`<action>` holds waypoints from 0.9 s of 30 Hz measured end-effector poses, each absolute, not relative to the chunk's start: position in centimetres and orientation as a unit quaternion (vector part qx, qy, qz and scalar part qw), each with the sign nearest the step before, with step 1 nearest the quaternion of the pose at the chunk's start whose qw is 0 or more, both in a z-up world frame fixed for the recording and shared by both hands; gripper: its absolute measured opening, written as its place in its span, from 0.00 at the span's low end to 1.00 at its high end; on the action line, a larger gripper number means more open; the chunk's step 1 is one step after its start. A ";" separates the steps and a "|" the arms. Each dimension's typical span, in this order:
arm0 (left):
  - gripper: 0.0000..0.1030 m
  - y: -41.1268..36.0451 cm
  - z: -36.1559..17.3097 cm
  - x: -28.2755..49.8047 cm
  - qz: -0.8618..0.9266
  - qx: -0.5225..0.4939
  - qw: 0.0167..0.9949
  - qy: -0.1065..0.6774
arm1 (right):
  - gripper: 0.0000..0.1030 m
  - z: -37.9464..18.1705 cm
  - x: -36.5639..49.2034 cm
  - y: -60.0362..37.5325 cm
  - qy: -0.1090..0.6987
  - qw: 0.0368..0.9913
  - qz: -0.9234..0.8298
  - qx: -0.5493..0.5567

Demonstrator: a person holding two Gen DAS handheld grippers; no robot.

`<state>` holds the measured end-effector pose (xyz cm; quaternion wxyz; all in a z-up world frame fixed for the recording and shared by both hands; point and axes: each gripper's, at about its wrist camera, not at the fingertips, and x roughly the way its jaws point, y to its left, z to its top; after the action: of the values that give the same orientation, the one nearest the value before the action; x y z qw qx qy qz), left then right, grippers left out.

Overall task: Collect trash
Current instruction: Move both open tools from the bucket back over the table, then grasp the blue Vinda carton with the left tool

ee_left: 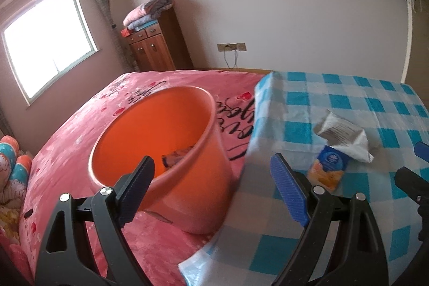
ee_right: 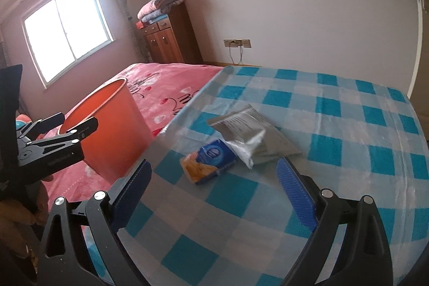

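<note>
Both claws are seen spread wide with nothing between the pads, and the step in hand is judged to be the reach for the next piece of trash on the table covered in a blue-and-white checked cloth (ee_right: 335, 103). The right gripper (ee_right: 214, 195) is pointed down at the small blue-and-orange cardboard packet (ee_right: 209, 164), which lies just beyond the open jaws at about twelve o'clock from the fingertips, slightly toward eleven. Touching it at its two o'clock side is the crumpled silver foil pouch (ee_right: 249, 133), partly overlapping the packet's far corner. For a clean pick, the packet would best be approached low and square, one pad slid to each long side, so that the pouch is not dragged along; a shallow angle is advised, since the packet lies flat on slippery cloth. The left gripper (ee_left: 211, 192) is held near the round orange plastic bin (ee_left: 187, 178), which stands on the pink printed bedspread (ee_left: 80, 152) just beside the table's edge, at ten o'clock from the packet; something dark is already seen inside the bin.
</note>
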<state>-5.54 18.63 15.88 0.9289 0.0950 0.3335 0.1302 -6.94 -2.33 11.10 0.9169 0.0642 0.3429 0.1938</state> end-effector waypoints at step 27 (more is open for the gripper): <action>0.86 8.8 7.8 -1.0 -0.057 0.088 0.905 0.412 | 0.91 5.9 -7.2 -14.1 0.386 0.900 0.141 0.143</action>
<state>-1.00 8.85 7.78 0.9049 0.0880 0.4124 -0.0574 -7.24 -14.10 5.94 0.9003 0.1426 0.3862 0.1412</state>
